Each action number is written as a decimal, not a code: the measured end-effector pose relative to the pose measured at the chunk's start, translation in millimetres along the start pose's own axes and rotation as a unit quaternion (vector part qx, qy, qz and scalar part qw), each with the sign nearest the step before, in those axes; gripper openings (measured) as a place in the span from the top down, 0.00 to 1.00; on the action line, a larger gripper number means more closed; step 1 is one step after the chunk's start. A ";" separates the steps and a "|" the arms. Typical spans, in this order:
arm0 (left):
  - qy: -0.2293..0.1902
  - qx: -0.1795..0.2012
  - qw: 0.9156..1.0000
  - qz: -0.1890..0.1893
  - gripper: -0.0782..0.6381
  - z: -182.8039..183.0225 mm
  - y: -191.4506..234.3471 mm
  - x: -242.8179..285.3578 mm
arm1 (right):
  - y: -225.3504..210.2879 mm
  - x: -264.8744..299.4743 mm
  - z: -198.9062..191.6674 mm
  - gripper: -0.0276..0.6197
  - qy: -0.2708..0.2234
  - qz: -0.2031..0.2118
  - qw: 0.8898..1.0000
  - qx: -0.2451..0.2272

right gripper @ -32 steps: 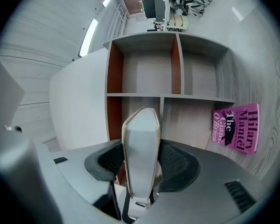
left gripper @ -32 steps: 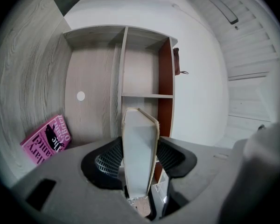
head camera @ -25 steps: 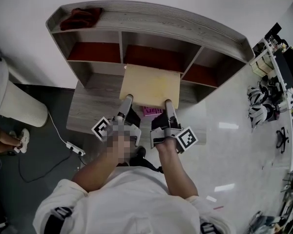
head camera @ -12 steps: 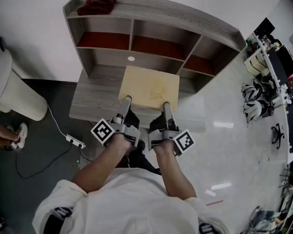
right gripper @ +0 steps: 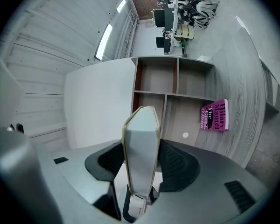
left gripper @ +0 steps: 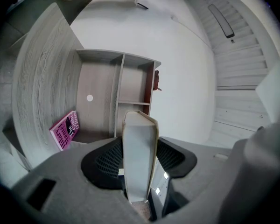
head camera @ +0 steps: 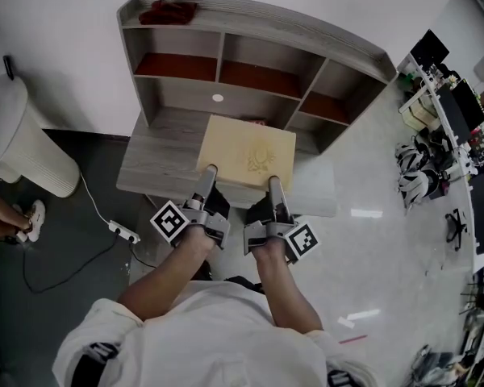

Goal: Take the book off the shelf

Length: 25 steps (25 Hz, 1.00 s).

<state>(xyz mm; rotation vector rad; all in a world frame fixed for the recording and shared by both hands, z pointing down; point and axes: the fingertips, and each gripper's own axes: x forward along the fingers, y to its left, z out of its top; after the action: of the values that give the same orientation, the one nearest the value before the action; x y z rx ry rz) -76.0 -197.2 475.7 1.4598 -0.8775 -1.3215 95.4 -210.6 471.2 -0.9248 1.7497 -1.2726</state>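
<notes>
The big book (head camera: 246,153) has a smooth tan cover, almost square, with a faint picture in the middle. It is thick, and its page edge looks pale and flat. The left gripper (head camera: 206,176) and the right gripper (head camera: 273,185) each pinch its near edge between ribbed black pads. The book is out of the shelf (head camera: 250,22) and held flat above the desk (head camera: 149,168) in front. Shelf and desk are grey wood with stripy grain. A thin pink book (right gripper: 215,115) lies on the desk. A crumpled red cloth (head camera: 169,11) sits on top of the shelf.
</notes>
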 end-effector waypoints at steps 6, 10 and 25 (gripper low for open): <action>-0.005 0.009 1.000 -0.002 0.58 -20.1 -10.7 -20.9 | 1.9 -27.3 4.8 0.62 0.007 0.005 1.000 0.005; -0.010 0.008 1.000 -0.003 0.58 -44.4 -20.0 -37.0 | 10.4 -52.2 16.2 0.62 0.013 0.010 1.000 0.002; -0.032 0.019 0.999 0.003 0.58 -113.6 -31.6 -108.7 | 11.0 -144.3 31.3 0.62 0.042 0.021 0.999 0.011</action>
<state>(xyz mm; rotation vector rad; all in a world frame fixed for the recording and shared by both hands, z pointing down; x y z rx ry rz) 15.8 -65.7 475.2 1.4492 -0.9519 -1.3602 185.7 -93.5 477.9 -0.8296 1.8077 -1.3180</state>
